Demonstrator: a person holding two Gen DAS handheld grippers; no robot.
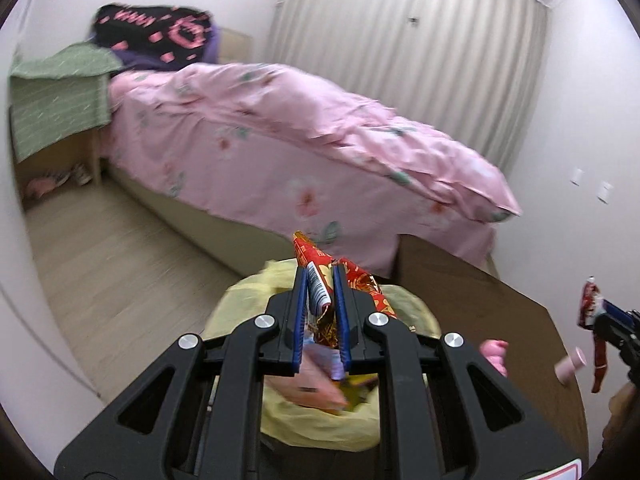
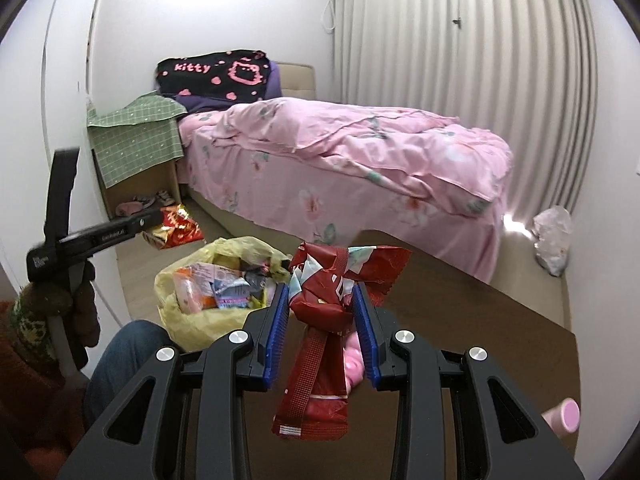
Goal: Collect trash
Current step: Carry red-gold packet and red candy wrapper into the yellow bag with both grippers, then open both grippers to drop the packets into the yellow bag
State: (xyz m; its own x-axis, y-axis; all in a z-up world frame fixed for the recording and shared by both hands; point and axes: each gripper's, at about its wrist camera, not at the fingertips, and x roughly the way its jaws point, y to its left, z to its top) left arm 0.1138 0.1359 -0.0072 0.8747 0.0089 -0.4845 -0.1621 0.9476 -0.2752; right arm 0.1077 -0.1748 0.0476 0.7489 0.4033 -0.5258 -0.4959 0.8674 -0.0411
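My left gripper (image 1: 320, 270) is shut on a red and gold snack wrapper (image 1: 316, 280) and holds it above the open yellow trash bag (image 1: 320, 420). In the right wrist view the left gripper (image 2: 154, 216) holds that wrapper (image 2: 176, 228) left of the yellow bag (image 2: 188, 320), which holds several wrappers. My right gripper (image 2: 320, 292) is shut on a crumpled dark red wrapper (image 2: 324, 320) above the brown table (image 2: 480, 320). It shows at the right edge of the left wrist view (image 1: 600, 312) with the red wrapper (image 1: 588, 308).
A bed with a pink floral cover (image 2: 360, 160) fills the middle of the room. A pink toy (image 1: 496, 354) and a pink cylinder (image 2: 566, 420) lie on the table. A white plastic bag (image 2: 554, 236) lies on the floor by the curtain. A bedside table with green cloth (image 2: 136, 140) stands at left.
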